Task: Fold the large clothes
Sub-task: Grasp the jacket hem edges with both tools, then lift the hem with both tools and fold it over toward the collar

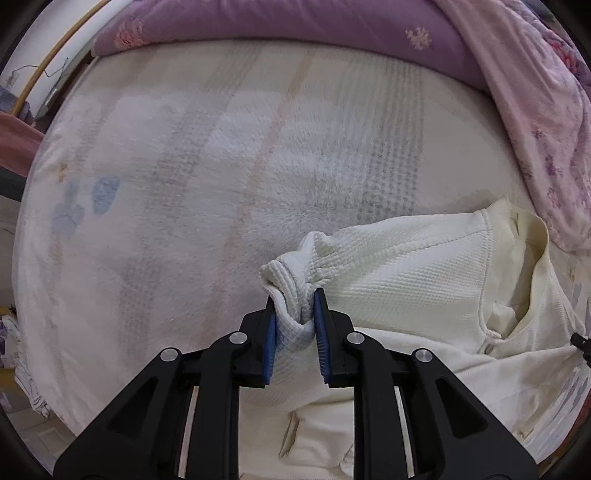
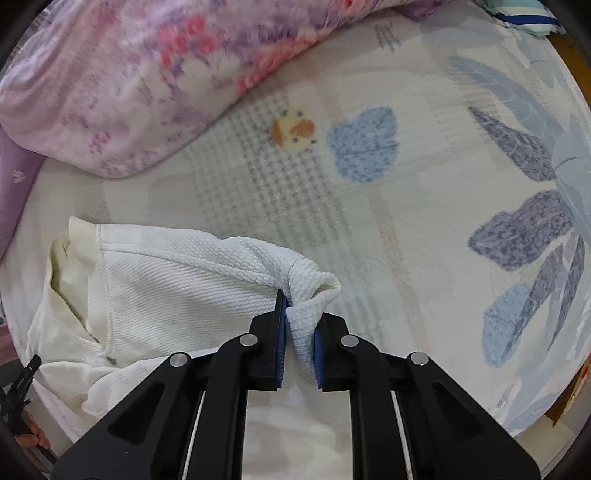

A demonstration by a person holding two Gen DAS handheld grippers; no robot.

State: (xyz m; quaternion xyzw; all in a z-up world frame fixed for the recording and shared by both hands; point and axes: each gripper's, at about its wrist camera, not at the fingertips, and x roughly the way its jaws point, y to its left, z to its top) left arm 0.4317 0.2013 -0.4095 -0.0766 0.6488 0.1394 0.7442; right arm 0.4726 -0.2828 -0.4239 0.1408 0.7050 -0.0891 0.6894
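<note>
A cream waffle-knit top [image 1: 413,273] lies on the bed, collar [image 1: 532,251] to the right in the left wrist view. My left gripper [image 1: 295,306] is shut on a bunched shoulder or sleeve edge of the top. In the right wrist view the same top [image 2: 177,280] spreads to the left, collar [image 2: 70,251] at far left. My right gripper [image 2: 301,314] is shut on the other bunched edge of the top. Both hold the cloth low over the bed.
The bed is covered by a white fleece blanket with blue flowers [image 2: 369,147] and grey checks [image 1: 221,184]. A purple quilt [image 1: 295,18] and a pink floral duvet [image 2: 129,81] lie along the far side. The bed's edge falls off at the left [image 1: 33,332].
</note>
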